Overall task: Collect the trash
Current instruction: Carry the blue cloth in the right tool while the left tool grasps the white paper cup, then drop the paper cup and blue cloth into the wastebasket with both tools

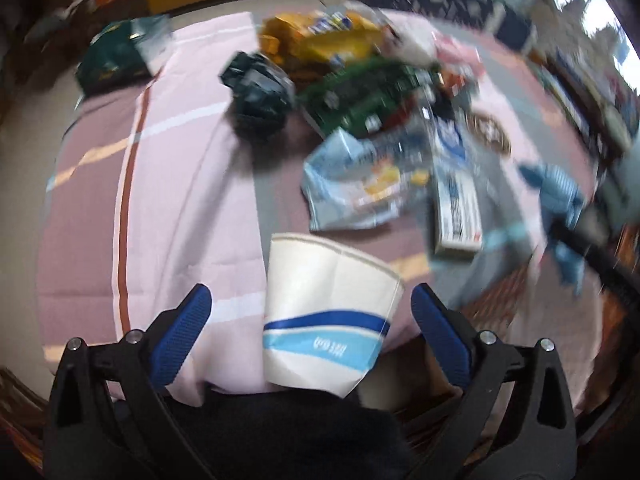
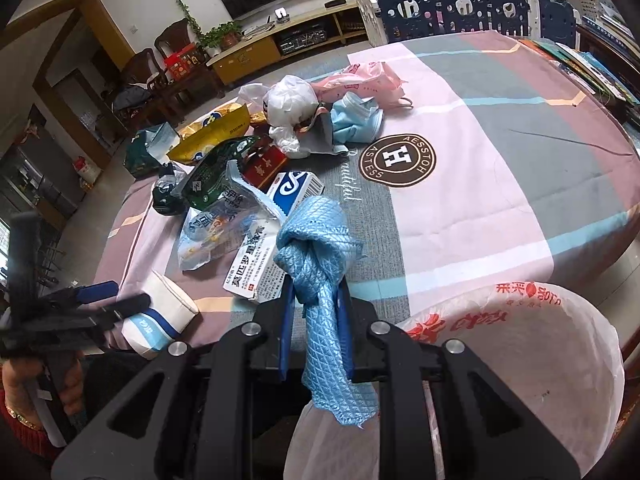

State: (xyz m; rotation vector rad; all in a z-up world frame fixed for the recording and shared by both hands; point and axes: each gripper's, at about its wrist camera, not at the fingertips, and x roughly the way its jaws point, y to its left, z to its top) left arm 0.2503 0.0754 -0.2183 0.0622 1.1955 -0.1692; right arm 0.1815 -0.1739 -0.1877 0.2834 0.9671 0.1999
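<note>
Cup (image 1: 330, 316), paper, white w/ blue bands, sits between the left gripper (image 1: 310, 334) pads, jaws spread wide w/ a gap each side — nothing held, as far as the blurred left view shows; in the right view the same cup lies tipped at the near table edge, just beside that claw. Right gripper (image 2: 314, 308) is closed tight on a knotted blue cloth (image 2: 316, 248), knot just ahead of the tips, tail hanging back over the body. Ahead of the right claw, touching or nearly so: medicine box (image 2: 250, 270), then toothpaste box (image 2: 296, 186), crumpled snack wrappers (image 2: 204, 236), green bag (image 2: 216, 172), yellow bag (image 2: 212, 134), further out white plastic bag (image 2: 288, 110) and face mask (image 2: 354, 118), all on the checked tablecloth (image 2: 480, 208). Right of that claw and close in, a white bag-lined bin (image 2: 520, 344); inside can't be seen, so contents unknown. Risks, my guess: cup is at the edge and lying over, so an off-centre squeeze could crush it or flick it to the floor; motion blur suggests the left claw is moving fast, which makes that likelier. Cloth tail may snag the bin liner.
</note>
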